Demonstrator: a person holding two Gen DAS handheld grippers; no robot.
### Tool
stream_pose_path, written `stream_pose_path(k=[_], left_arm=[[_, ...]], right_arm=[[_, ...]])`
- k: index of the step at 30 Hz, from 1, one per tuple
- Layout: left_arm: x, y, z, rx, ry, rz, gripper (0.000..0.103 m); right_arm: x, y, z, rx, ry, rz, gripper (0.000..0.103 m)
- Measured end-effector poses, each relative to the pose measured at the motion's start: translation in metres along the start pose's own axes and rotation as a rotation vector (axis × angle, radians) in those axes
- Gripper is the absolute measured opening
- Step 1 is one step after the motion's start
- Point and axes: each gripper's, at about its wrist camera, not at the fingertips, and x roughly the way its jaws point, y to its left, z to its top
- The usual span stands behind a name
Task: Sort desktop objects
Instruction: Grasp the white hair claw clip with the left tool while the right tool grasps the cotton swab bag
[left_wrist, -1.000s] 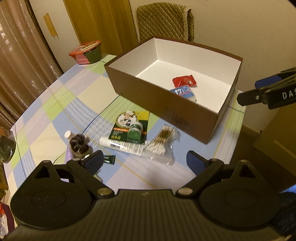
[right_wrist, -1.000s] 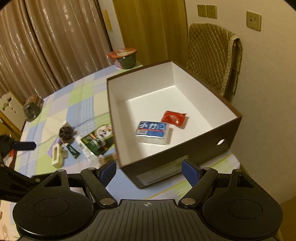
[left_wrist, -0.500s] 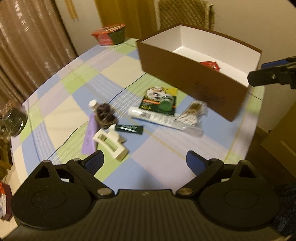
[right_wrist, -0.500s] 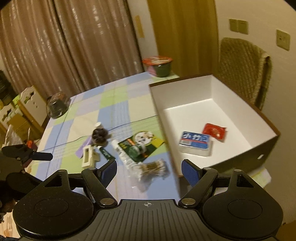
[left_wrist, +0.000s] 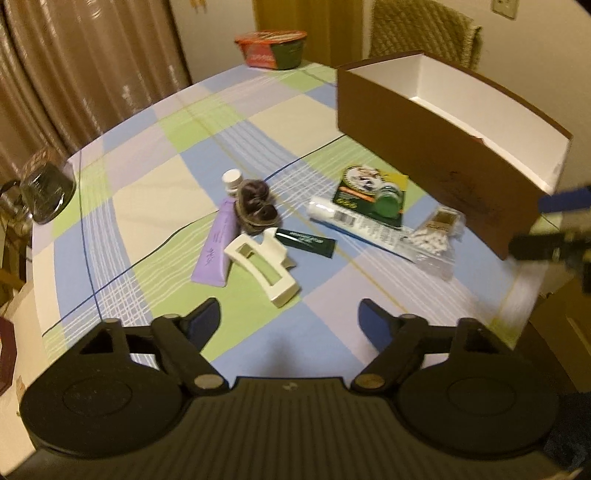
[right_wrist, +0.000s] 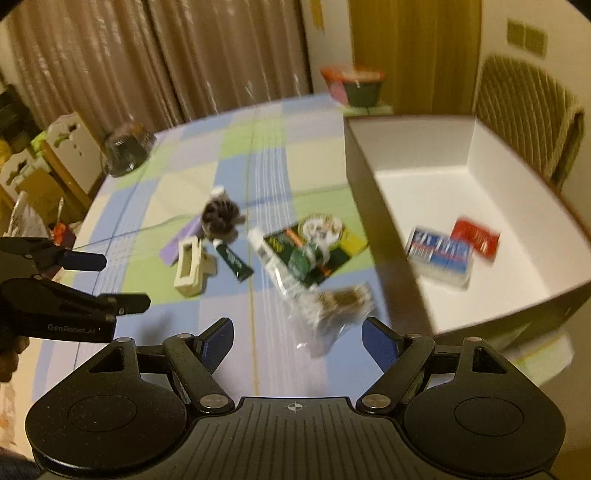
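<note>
Left wrist view: the cream hair claw clip now lies just ahead of the left gripper, whose fingers are spread and empty; a second ago the brown box filled that spot, so this hand has swung away toward the loose pile, likely to pick next. Beyond the clip sit a purple tube, dark scrunchie, green sachet and cotton swab bag. Right gripper, likewise released and empty, has also pulled back over the swabs; tissue pack and red packet already lie boxed. Crowded neighbours may hinder a clean grasp.
</note>
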Motion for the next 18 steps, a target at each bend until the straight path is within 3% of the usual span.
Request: stream_pose_path(k=[7,12,18], left_arm=[[0.013,0.015,0.006,-0.022,0.018,0.015,0.076],[0.032,0.022,0.011,-0.060,0.024,-0.012,0.076],[0.069,0.022,0.025,-0.105,0.045,-0.035,0.073]], right_arm=[[0.024,0.006,-0.005,0.207,0.031,-0.006,0.080],[0.026,-0.026,-0.016,0.422,0.007,-0.061,0.080],[0.032,-0.055,-0.024,0.659,0.018,-0.060,0.080]])
